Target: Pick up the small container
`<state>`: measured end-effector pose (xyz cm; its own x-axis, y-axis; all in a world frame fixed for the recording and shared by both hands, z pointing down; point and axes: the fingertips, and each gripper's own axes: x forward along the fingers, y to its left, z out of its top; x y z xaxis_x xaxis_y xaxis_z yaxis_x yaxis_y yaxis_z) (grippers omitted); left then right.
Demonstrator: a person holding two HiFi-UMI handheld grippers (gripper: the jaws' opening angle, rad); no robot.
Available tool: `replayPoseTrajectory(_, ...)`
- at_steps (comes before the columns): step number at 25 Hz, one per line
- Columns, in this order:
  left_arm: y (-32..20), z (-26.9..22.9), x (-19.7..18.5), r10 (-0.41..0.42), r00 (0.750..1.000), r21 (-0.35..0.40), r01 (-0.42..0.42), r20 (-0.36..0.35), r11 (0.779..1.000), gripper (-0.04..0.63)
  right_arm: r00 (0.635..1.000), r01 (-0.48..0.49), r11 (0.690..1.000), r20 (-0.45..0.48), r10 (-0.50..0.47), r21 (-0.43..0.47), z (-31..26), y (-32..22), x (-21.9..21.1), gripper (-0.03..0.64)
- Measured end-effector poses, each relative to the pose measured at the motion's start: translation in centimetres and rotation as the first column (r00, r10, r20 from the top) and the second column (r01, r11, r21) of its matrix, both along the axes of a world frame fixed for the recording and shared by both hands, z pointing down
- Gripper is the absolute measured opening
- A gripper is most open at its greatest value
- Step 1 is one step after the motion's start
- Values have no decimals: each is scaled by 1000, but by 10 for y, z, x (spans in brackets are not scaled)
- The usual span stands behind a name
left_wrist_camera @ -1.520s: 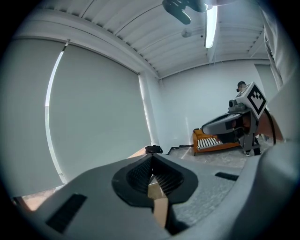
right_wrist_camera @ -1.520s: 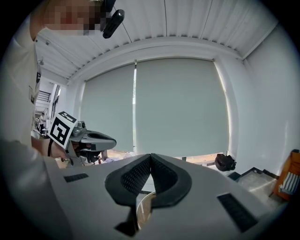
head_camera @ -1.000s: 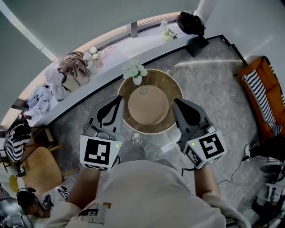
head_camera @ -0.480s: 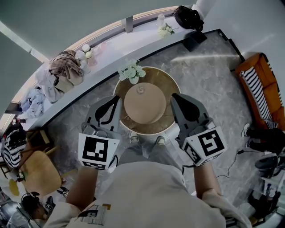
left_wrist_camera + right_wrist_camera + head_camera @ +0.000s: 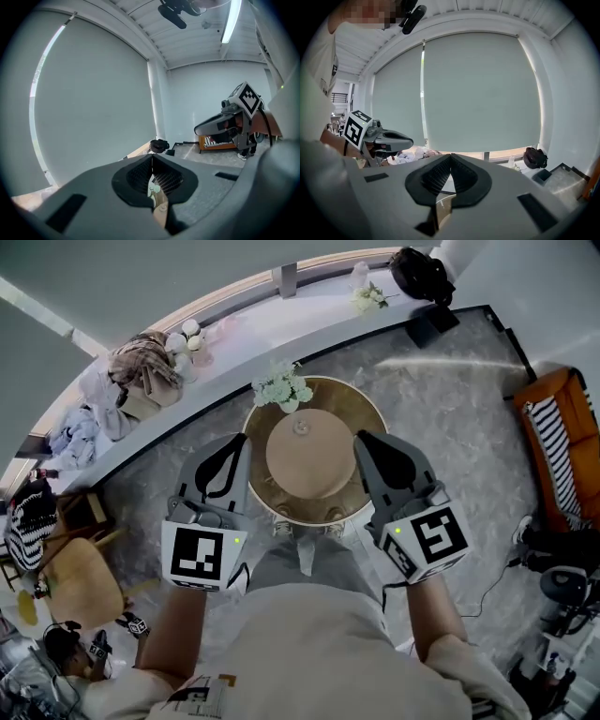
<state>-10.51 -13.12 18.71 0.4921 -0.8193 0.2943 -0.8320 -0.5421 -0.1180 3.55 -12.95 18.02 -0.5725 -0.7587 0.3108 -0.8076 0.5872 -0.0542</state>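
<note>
Small container (image 5: 302,428) stood toward the far side of a round wooden table (image 5: 364,420), on grey marbled floor (image 5: 441,399) by a long white ledge (image 5: 309,322), while the left gripper (image 5: 244,443) and right gripper (image 5: 362,439) flanked the table, jaws closed and empty.

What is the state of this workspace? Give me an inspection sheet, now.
Surface: round table, tan top, mostly bare.
Job's things: small container stands on the table's far side, untouched.
Clutter: white flowers at the table's far edge; clothes and black bag on the ledge.
Tongs: left tongs and right tongs both shut, empty, either side of the table.
Cables: thin cable on the floor, right.
Surroundings: orange sofa, wooden chair.
</note>
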Motion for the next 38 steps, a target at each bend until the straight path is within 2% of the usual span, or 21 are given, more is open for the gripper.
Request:
replayPoseTrajectory(6,-24,37,27,79,994,-6,-79,70,997,11,999,10,1000,42,-11,2,25,-24,4,6)
replayPoseTrajectory(9,-34,53,39,111,991,-2,-111,76,994,12,998,16,1000,53,-16,-3,41,-37,2,6)
replayPoseTrajectory(13,-47,76,52,159,985,-24,-158,68,987,71,998,16,1000,66,-15,-10,61,-58,0,6)
replayPoseTrajectory(18,-71,122,48,192,980,-81,-188,50,979,159,998,10,999,59,-9,-30,93,-90,-12,6)
replayPoseTrajectory(24,-82,186,56,263,959,-130,-250,101,960,242,999,23,997,36,-20,-75,144,-113,-18,6)
replayPoseTrajectory(32,-92,277,75,278,961,-197,-272,3,942,278,999,46,994,-6,-47,-99,201,-137,-28,6)
replayPoseTrajectory(35,-105,306,80,241,971,-165,-240,-14,957,296,999,36,992,6,-35,-118,226,-144,-27,6)
replayPoseTrajectory(38,-114,337,87,240,971,-102,-238,10,966,314,999,30,990,30,-26,-136,252,-150,-29,6)
